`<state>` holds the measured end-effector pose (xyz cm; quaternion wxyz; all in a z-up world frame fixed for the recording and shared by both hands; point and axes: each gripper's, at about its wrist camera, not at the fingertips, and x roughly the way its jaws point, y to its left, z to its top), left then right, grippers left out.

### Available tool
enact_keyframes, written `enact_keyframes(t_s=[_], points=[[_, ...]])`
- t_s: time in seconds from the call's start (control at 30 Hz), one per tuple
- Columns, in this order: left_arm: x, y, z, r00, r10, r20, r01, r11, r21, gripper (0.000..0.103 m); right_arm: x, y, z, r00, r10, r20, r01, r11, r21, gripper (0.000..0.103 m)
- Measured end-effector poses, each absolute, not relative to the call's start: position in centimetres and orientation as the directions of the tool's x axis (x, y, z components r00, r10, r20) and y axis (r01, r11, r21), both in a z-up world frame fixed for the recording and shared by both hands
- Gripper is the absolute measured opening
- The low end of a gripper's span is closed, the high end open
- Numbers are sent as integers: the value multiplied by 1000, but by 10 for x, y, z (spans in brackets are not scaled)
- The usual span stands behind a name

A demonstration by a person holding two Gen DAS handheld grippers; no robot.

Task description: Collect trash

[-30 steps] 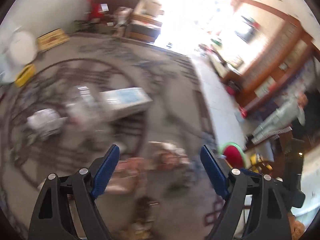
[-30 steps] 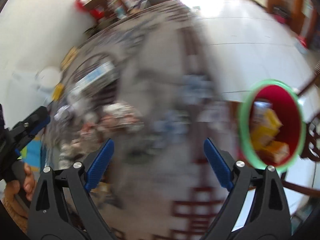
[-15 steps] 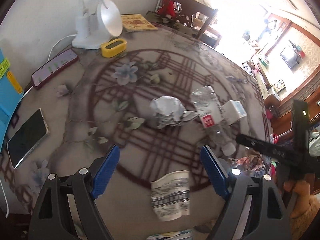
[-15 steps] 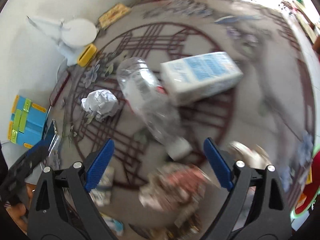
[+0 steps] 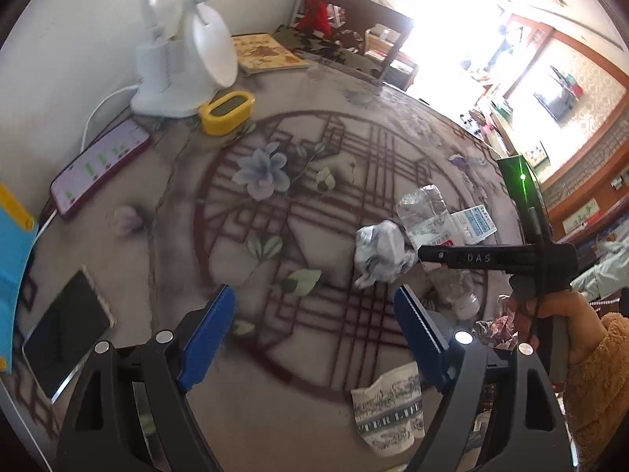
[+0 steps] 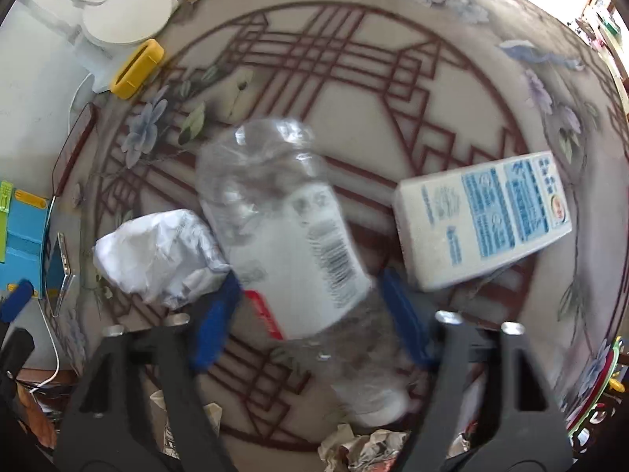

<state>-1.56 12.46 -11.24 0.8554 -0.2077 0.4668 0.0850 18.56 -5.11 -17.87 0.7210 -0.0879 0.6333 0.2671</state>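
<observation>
A crushed clear plastic bottle (image 6: 291,212) lies on the patterned table (image 6: 377,90), its cap end towards me. My right gripper (image 6: 310,287) straddles the bottle's lower body, its jaws closing, with slight gaps still at the blue pads (image 6: 218,314). A crumpled white paper ball (image 6: 157,255) touches the bottle's left side, and a blue-and-white carton (image 6: 483,220) lies to its right. My left gripper (image 5: 314,306) hangs open over bare cloth, with nothing between its fingers. Before it lie the paper ball (image 5: 379,253), the bottle (image 5: 422,208) and a flattened patterned cup (image 5: 389,413). A hand (image 5: 566,322) holds the right gripper's body (image 5: 491,257).
A white desk lamp (image 5: 184,59), a yellow clock (image 5: 226,112), two phones (image 5: 102,165) (image 5: 67,326) and a blue box (image 5: 11,255) line the table's left side. A book (image 5: 267,53) and a chair (image 5: 361,27) sit at the far end. Crumpled wrappers (image 6: 365,448) lie near the front edge.
Both views swung from blurred sweeps onto the table. The right gripper came down over the bottle and its jaws narrowed. The left gripper drifted towards the lamp side, still wide.
</observation>
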Motion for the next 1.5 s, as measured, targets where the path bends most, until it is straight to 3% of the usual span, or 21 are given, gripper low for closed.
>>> enact_keyframes(t_s=[0.33, 0.6, 0.7, 0.83, 1.5], points=[[65, 91, -144, 488, -114, -866, -142, 968, -207, 79, 151, -71, -174, -6, 321, -947, -466, 837, 287, 63], [112, 98, -169, 452, -150, -879, -205, 942, -266, 77, 136, -94, -179, -15, 342, -940, -384, 866, 321, 63], [123, 97, -185, 404, -174, -898, -224, 933, -281, 52, 130, -102, -176, 8, 352, -936, -348, 878, 328, 63], [124, 95, -187, 406, -206, -891, -214, 926, -311, 45, 123, -106, -170, 30, 370, -928, -332, 880, 340, 63], [58, 109, -142, 492, -196, -849, -223, 914, -340, 44, 106, -121, -119, 158, 429, -890, -329, 872, 362, 63]])
